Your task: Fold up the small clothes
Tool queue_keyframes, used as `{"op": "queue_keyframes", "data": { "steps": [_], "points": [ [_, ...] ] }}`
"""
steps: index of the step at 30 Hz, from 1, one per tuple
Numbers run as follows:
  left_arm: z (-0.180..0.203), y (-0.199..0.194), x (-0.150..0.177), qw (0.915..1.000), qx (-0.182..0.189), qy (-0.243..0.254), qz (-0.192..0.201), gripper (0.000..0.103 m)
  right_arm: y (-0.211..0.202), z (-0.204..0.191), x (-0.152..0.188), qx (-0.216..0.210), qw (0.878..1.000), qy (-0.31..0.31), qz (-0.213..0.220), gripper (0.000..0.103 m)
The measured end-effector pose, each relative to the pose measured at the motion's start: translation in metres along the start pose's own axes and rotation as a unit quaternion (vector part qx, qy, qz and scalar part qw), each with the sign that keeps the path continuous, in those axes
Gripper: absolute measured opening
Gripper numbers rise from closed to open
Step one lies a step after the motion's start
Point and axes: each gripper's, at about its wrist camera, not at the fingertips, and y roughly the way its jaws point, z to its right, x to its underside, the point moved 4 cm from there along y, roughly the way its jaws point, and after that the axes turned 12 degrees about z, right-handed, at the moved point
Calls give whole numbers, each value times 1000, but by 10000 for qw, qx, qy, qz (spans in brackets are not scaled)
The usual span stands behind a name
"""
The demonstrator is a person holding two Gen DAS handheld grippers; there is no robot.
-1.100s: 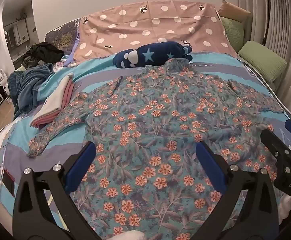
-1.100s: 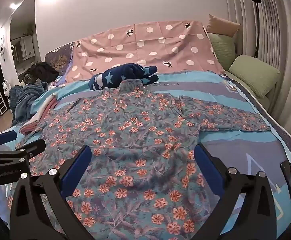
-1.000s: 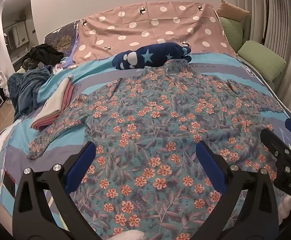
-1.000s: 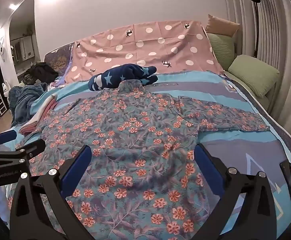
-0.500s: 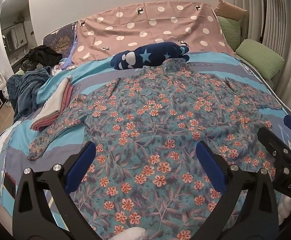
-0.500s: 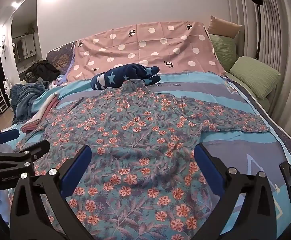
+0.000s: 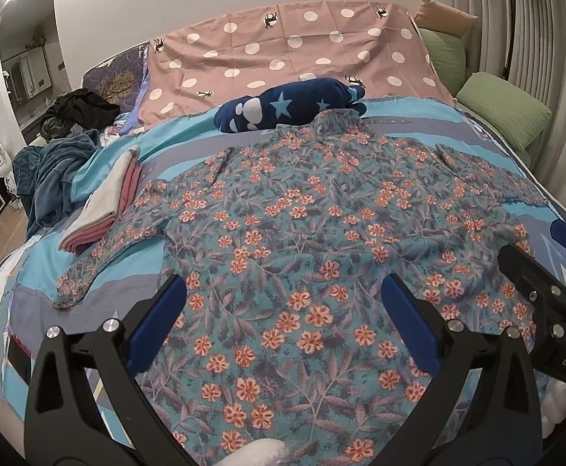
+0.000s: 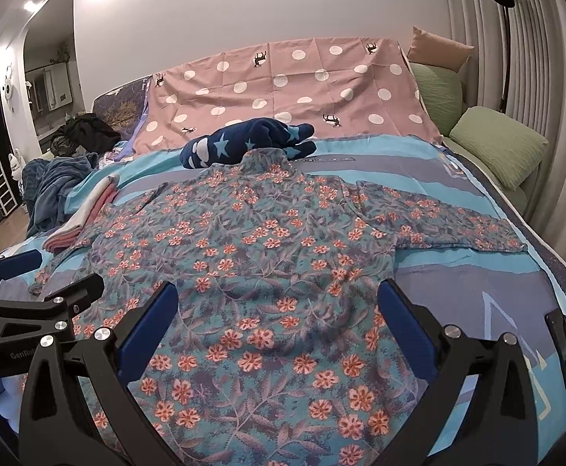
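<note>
Teal long-sleeved top with an orange flower print point(image 7: 294, 233) lies spread flat, face down or up not determinable, on the bed with the blue-and-grey patterned cover point(image 8: 457, 283); collar toward the headboard, both sleeves out to the sides, hem nearest the cameras. Fabric looks thin, light and limp, with shallow wrinkles across the body; judged to drape and slide readily on the cover, no stiffness, not fragile. Sensible holds: the left sleeve cuff point(image 7: 69, 291) and right sleeve end point(image 8: 500, 240), or the hem corners, pinching a single layer edge. Left tool point(image 7: 283, 318): released, jaws wide apart, hovering over the lower body of the top, nothing between the blue pads, contact not evident. Right tool point(image 8: 279, 322): likewise released and wide, empty, above the hem region.
</note>
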Motion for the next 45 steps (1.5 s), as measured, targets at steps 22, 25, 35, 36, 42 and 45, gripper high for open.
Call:
{"op": "queue_keyframes", "data": {
  "steps": [22,25,35,36,42,45],
  "points": [
    [1,6,9,9999,49,-15,-136,101,-1,1,2,36,10000,5,8,102],
    [3,7,10,9998,83,12,-161,101,-1,1,2,39,10000,9,6,102],
    [1,11,14,9997,115,-31,-226,101,0,1,2,58,10000,20,-26,102],
    [1,11,14,9997,112,-36,-220,101,0,1,2,64,10000,30,-31,102],
    [0,12,15,9997,109,-42,-237,101,1,2,2,71,10000,38,-46,102],
    [-2,13,17,9996,96,-47,-259,101,1,2,2,74,10000,37,-45,102]
  ]
}}
